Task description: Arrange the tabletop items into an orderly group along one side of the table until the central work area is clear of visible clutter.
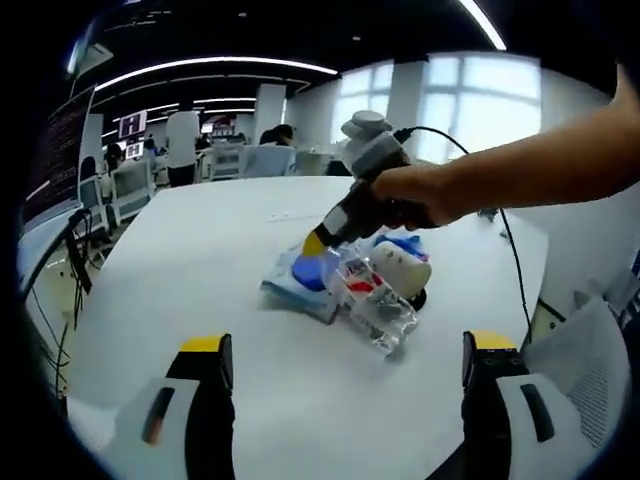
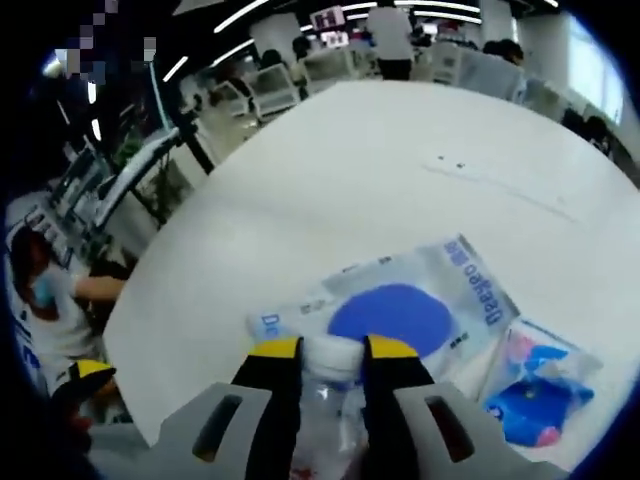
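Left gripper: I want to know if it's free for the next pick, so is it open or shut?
Open. In its own view the left gripper has its jaws wide apart, nothing between them.

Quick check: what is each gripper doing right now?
Left gripper: open, holding nothing.
Right gripper: shut on the clear bottle, at its cap.

The right gripper point(image 2: 333, 352) clamps a clear bottle's white cap point(image 2: 333, 357) above a blue-and-white wipes pack point(image 2: 400, 305) on the white table point(image 2: 380, 170).
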`<state>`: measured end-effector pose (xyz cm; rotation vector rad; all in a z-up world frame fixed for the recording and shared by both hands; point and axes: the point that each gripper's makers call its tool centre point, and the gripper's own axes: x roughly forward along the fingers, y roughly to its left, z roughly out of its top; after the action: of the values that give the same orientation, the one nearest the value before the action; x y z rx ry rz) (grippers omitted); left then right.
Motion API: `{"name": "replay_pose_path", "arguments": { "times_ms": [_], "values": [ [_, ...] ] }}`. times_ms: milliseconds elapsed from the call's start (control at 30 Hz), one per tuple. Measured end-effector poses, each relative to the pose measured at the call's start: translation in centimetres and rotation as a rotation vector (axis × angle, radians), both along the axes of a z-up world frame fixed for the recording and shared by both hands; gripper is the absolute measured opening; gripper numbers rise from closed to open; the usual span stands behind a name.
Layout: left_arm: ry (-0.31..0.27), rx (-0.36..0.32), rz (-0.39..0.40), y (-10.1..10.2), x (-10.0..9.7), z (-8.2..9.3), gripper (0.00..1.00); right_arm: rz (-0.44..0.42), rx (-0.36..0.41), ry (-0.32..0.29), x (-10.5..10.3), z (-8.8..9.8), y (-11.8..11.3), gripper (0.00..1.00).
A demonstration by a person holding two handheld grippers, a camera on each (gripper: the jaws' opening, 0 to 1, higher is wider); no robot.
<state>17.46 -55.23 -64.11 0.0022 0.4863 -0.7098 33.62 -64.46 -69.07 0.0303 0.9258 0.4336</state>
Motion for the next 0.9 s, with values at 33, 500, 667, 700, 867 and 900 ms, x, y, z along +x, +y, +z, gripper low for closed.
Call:
{"name": "replay_pose_path", "arguments": {
  "times_ms": [33,500,667,700,867,900],
  "values": [
    [0.002,-0.005,-0.002,-0.2,0.0,0.0,0.95,0.000,0.002,-0.019,-0.1,0.4,0.0,0.19],
    [0.031,-0.052,-0.017,-1.6,1.5,-0.4,0.92,0.027,-0.009,-0.178,-1.6,4.2,0.2,0.19],
    [0.040,-0.060,-0.012,-1.6,1.8,-0.7,0.92,0.020,-0.004,-0.211,-2.0,5.0,0.3,0.19],
    [0.041,-0.064,-0.009,-1.6,1.9,-0.7,0.92,0.022,-0.005,-0.220,-2.2,5.3,0.4,0.19],
    [0.046,-0.066,-0.007,-1.6,1.9,-0.9,0.92,0.021,-0.002,-0.269,-2.9,6.4,0.7,0.19],
    [0.048,-0.066,-0.007,-1.6,1.9,-0.9,0.92,0.024,0.000,-0.279,-3.0,6.6,0.9,0.19]
  ]
}}
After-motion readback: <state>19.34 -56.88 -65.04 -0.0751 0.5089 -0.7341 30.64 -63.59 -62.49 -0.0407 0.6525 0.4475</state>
